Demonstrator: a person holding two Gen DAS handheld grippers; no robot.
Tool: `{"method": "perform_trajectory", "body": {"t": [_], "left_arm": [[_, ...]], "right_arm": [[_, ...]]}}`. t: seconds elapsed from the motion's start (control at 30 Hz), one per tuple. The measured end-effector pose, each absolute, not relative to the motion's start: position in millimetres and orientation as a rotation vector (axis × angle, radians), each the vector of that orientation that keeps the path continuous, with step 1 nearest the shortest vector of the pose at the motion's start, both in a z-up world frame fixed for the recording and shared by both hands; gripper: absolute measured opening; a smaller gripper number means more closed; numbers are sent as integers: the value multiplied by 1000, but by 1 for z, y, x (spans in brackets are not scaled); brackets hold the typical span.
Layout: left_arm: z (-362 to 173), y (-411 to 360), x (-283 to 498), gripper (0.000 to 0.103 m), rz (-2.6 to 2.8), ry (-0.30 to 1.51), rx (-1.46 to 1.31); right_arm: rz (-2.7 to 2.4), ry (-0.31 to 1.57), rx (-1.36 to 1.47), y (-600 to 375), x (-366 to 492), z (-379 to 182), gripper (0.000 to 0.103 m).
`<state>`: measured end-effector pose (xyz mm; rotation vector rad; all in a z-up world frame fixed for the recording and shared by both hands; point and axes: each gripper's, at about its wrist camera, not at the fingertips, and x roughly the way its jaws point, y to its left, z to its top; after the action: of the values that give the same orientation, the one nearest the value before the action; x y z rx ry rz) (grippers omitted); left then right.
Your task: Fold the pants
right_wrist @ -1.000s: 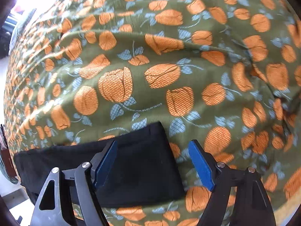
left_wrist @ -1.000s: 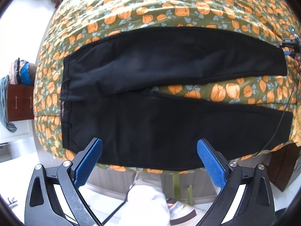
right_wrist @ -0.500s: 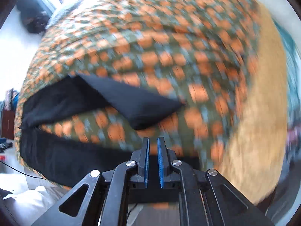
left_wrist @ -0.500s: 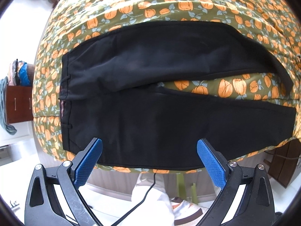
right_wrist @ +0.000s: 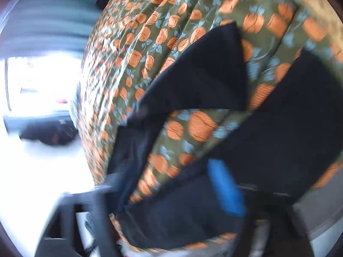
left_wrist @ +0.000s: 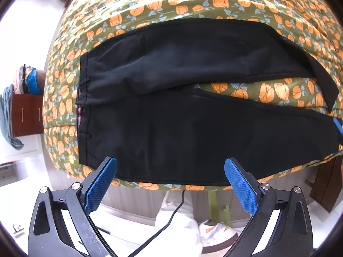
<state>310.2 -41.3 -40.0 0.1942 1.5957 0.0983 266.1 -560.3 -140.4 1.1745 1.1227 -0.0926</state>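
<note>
right gripper (right_wrist: 171,182) just dropped the far leg's cuff (left_wrist: 321,79) askew beyond its opening fingers — left gripper (left_wrist: 170,182) open, empty, so the pants (left_wrist: 193,128) aren't folded yet.

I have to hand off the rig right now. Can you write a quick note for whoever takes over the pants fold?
Left gripper: open, holding nothing, over the near edge of the pants.
Right gripper: jaws opening, nothing clamped, over the near leg's cuff end; that view is blurred.
Pants: flat on the floral bedspread, waistband to the left, legs spread in a V. The far leg's cuff is flipped over towards the near leg.
Done: pants laid out, far cuff turned in.
Left: bring one leg over the other, then fold lengthwise.
</note>
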Motion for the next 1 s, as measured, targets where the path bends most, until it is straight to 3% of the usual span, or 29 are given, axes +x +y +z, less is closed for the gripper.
{"method": "perform_trajectory", "body": {"t": [0.17, 0.33, 0.4, 0.47, 0.53, 0.7, 1.0], "left_arm": [[-46, -32, 306, 101, 116, 1608, 182], [-55, -20, 304, 101, 149, 1638, 145], [-57, -19, 303, 101, 153, 1637, 159], [-60, -18, 302, 101, 155, 1635, 172], [-64, -19, 303, 101, 152, 1640, 174], [-75, -20, 334, 101, 113, 1657, 61], [-110, -40, 469, 101, -95, 1582, -538]], "right_arm": [[-210, 1010, 1331, -563, 269, -156, 94], [-460, 895, 1606, -589, 254, -206, 81], [-535, 851, 1657, -596, 254, -220, 66], [-595, 797, 1668, -599, 254, -220, 27], [-662, 746, 1660, -604, 251, -215, 16], [-572, 832, 1462, -614, 260, -158, 13], [-314, 936, 998, -591, 260, -6, 13]]}}
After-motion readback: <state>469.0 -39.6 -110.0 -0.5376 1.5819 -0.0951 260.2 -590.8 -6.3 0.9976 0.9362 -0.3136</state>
